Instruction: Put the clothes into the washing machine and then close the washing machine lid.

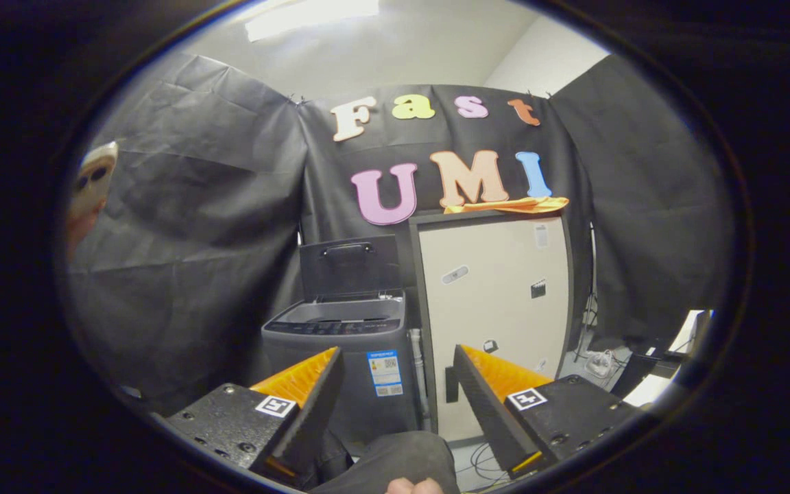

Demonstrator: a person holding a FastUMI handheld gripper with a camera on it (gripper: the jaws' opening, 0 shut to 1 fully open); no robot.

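1. We see the washing machine [343,357] standing well ahead of our gripper [395,391], beyond the fingers and a little toward the left one, its dark body against the booth wall. Its lid [349,266] is up, hinged at the back and standing near upright, so the tub mouth is open to us from above.
2. Just beside the machine, on its right, stands a pale cabinet [494,309], touching or nearly touching it.
3. The clothes [508,204], as we judge them, are the orange cloth lying flat along the cabinet's top edge. Its long axis runs side to side, across our line of approach. It sits higher than the machine's mouth and up and to the right of our fingers, far beyond them.
4. The cloth looks thin, soft and crumpled, with one end drooping slightly over the right corner; we expect it to bunch and trail when pinched.
5. Our fingers are spread wide apart with nothing between them.
6. We judge the coming move to be a reach up and rightward to the cloth.
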